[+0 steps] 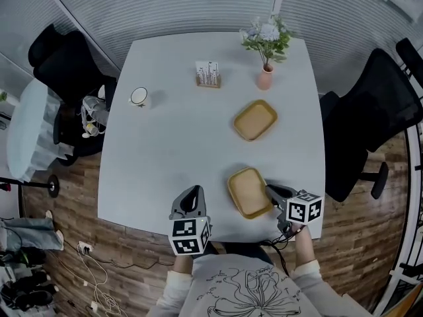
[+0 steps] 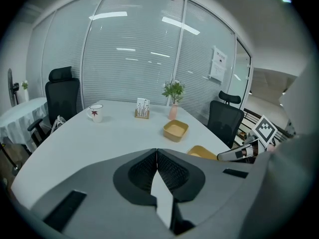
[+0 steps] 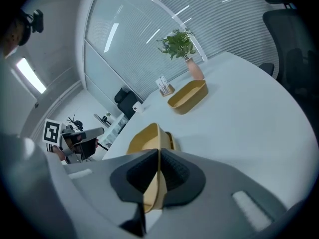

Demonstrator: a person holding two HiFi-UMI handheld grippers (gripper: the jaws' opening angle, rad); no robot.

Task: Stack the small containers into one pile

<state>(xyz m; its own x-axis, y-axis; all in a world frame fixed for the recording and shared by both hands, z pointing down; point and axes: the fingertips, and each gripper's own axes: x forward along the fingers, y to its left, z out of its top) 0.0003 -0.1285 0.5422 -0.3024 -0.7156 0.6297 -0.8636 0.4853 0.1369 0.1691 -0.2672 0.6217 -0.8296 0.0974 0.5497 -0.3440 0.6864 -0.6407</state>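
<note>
On the white table (image 1: 165, 150) a mug (image 1: 139, 96) stands at the far left. The left gripper (image 1: 192, 195) hangs over the near edge, its jaws pressed together with nothing between them. A card holder (image 1: 207, 74) sits toward the far side. The near container (image 1: 248, 191), tan and shallow, lies by the front edge. The far container (image 1: 255, 119) rests well apart behind it, near a pink vase (image 1: 265, 78) of flowers. The right gripper (image 1: 271, 190) is clamped on the near container's right rim
</note>
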